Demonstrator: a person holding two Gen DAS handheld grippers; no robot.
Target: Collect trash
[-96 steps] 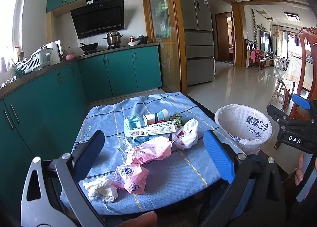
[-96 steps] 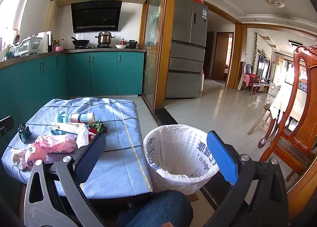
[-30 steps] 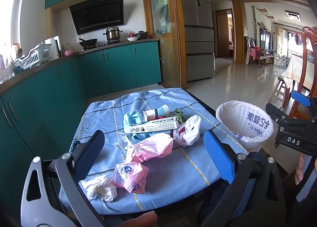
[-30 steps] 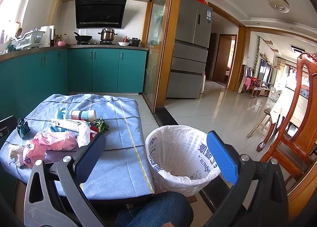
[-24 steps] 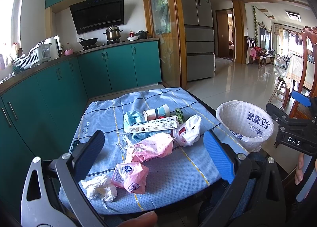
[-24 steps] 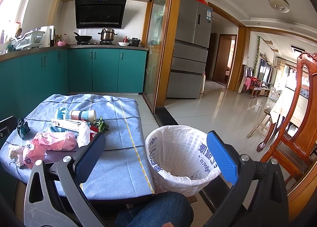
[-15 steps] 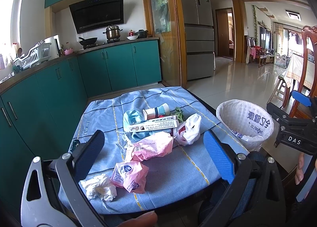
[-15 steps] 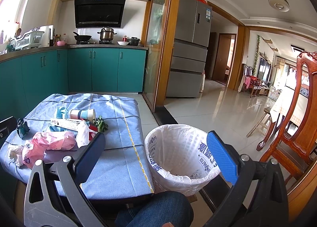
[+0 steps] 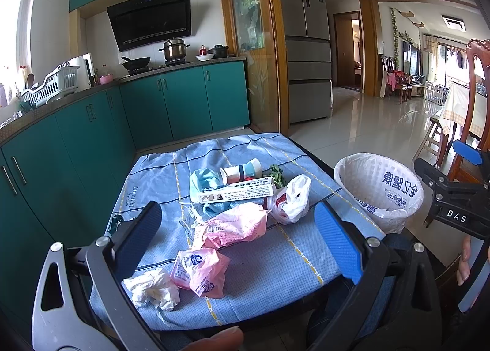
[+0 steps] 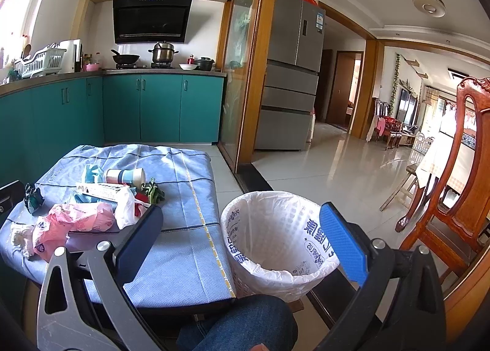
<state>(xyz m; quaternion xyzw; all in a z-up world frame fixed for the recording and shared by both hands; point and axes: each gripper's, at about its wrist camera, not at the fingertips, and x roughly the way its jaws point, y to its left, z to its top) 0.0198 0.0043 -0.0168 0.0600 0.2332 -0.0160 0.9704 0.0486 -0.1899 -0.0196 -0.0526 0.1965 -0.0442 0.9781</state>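
Nothing has shifted; both hand-held grippers (image 9: 237, 233) (image 10: 240, 233) gape wide, empty.

The right hand-held gripper (image 10: 242, 236) hangs wide open and empty, framing the bin (image 10: 277, 243), which is lined with a white bag and stands just right of the cloth-covered bench (image 10: 183, 247). On the bench's left lie pink bags (image 10: 70, 224), a box (image 10: 102, 189), a cup (image 10: 125, 175) and crumpled tissue (image 10: 19, 239).

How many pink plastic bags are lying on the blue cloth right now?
2. The small crumpled pink plastic bag lies near the front edge beside the white tissue wad; the larger pink plastic bag lies just behind it, mid-table. More may hide under the pile.
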